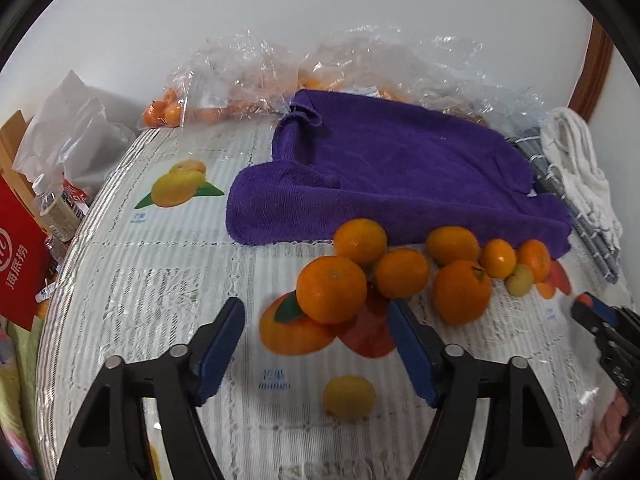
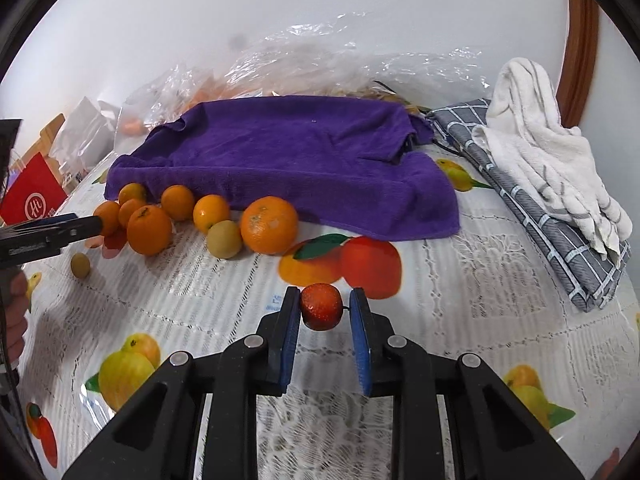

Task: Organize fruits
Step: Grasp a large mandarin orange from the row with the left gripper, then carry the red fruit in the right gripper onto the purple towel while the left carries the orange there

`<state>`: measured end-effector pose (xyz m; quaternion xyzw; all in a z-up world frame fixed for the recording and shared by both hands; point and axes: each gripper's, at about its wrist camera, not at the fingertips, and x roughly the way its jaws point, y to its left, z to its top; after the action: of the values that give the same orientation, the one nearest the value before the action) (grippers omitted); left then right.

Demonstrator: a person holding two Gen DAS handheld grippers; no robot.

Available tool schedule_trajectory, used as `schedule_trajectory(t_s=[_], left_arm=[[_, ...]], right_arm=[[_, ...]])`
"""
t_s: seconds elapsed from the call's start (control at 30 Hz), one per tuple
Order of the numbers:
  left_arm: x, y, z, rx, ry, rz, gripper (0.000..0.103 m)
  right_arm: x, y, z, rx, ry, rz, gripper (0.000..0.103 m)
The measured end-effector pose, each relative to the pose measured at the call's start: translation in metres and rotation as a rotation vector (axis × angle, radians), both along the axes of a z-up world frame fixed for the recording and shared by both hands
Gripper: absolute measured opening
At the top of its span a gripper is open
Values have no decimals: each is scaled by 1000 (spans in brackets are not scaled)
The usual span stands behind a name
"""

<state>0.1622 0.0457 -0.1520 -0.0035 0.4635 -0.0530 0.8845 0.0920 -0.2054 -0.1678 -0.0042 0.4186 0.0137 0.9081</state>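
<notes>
Fruit-printed tablecloth beneath white wall

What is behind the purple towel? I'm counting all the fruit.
Behind the purple towel lie crumpled clear plastic bags with small oranges inside. The towel and crinkled plastic hide how many.

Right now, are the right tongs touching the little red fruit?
Touching. In the right wrist view, the right tongs are shut on the little red fruit, one blue pad pressing each side.

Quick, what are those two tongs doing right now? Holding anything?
Left tongs: open, holding nothing, poised near a large orange.
Right tongs: closed on a small red fruit.
</notes>
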Motion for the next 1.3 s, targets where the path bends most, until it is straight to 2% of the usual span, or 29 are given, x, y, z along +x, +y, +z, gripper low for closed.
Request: schedule_trajectory(t_s=[0.23, 0.33, 0.4, 0.47, 0.57, 0.87, 1.1, 1.17, 1.3], left_arm=[[5, -4, -9, -17, -12, -21, 62], [7, -6, -10, -20, -18, -25, 54], [7, -5, -10, -40, -15, -24, 43], [9, -3, -11, -63, -8, -18, 38], [10, 2, -12, -104, -9, -17, 37], [1, 8, 0, -159, -56, -32, 37], [-13, 8, 15, -151, -80, -42, 37], [-19, 10, 25, -171, -90, -48, 37], [-24, 10, 51, -136, -106, -49, 37]], right_arm=[[2, 0, -7, 21, 28, 16, 25], [4, 4, -12, 12, 44, 23, 25], [4, 4, -13, 8, 50, 20, 25], [3, 3, -12, 20, 47, 20, 25], [0, 0, -10, 50, 50, 14, 25], [-15, -2, 3, 26, 45, -18, 25], [-24, -4, 24, 17, 20, -42, 25], [-24, -5, 33, 13, 7, -47, 25], [-14, -5, 53, 15, -20, -54, 25]])
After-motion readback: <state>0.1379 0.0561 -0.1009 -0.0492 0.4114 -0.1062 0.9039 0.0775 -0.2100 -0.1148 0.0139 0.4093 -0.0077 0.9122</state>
